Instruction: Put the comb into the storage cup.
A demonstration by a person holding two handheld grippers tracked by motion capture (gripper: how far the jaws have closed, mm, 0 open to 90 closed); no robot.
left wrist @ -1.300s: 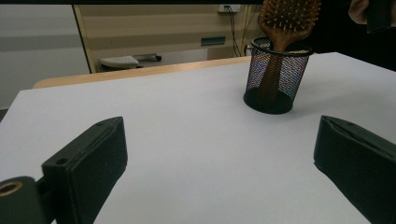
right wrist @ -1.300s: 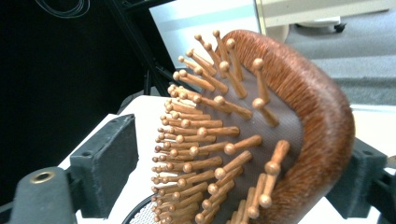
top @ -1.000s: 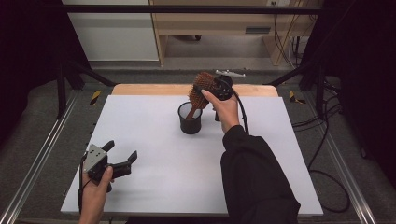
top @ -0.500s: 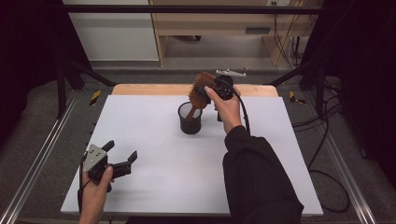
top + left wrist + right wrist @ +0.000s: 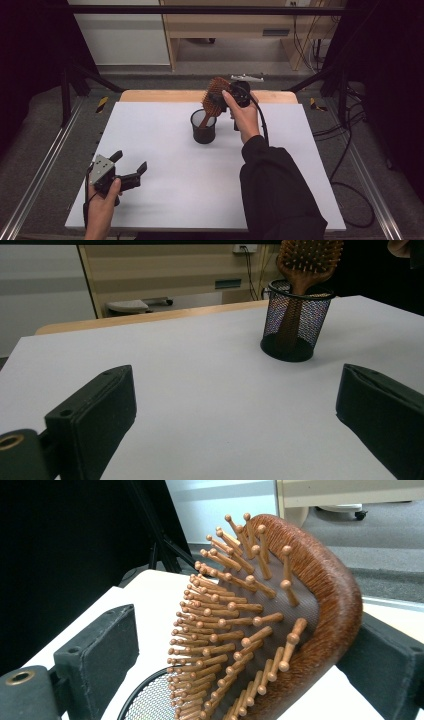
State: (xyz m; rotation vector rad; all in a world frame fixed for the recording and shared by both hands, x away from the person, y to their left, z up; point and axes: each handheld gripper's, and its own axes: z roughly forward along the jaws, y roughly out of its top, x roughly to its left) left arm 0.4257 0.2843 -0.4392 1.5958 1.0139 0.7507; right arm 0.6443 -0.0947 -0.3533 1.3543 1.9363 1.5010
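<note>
A brown wooden hairbrush stands tilted in a black mesh cup at the far middle of the white table, its handle down inside the cup. My right gripper is open around the brush head. The right jaw lies against the brush's back, and the left jaw stands clear of the bristles. The cup's rim shows just below. My left gripper is open and holds nothing, low over the near left of the table. Its own view looks toward the cup and the brush.
The white table top has a wooden strip along its far edge. A small metal piece lies just beyond that edge. The right gripper's cable runs along the sleeve. Metal rails flank the table.
</note>
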